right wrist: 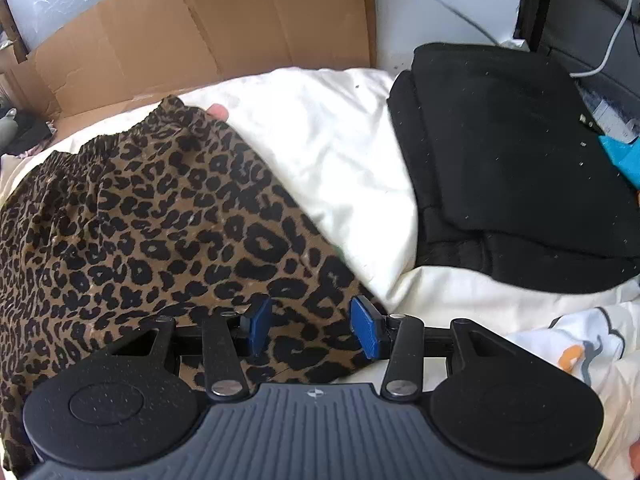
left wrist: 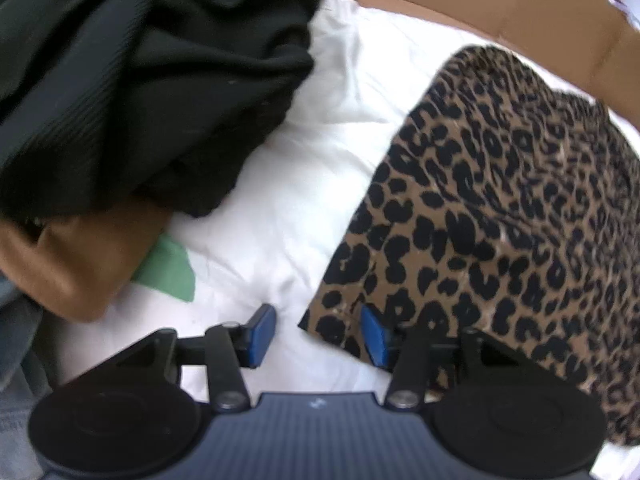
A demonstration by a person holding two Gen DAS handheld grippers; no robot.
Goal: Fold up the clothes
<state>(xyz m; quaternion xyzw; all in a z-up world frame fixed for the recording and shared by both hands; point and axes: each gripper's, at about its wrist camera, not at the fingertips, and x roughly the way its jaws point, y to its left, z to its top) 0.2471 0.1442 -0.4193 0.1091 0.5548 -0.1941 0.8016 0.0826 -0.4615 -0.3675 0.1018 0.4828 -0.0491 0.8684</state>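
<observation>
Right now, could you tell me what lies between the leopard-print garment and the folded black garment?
Only bare white bedding separates the leopard-print garment from the folded black garment, as the right wrist view shows.

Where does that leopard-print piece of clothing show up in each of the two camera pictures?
Left wrist view: the leopard-print garment fills the right half, its near corner between the open fingers of the left gripper.
Right wrist view: the leopard-print garment fills the left half, its edge under the open right gripper.
Shared landmark: the brown cardboard standing behind the white sheet.
</observation>
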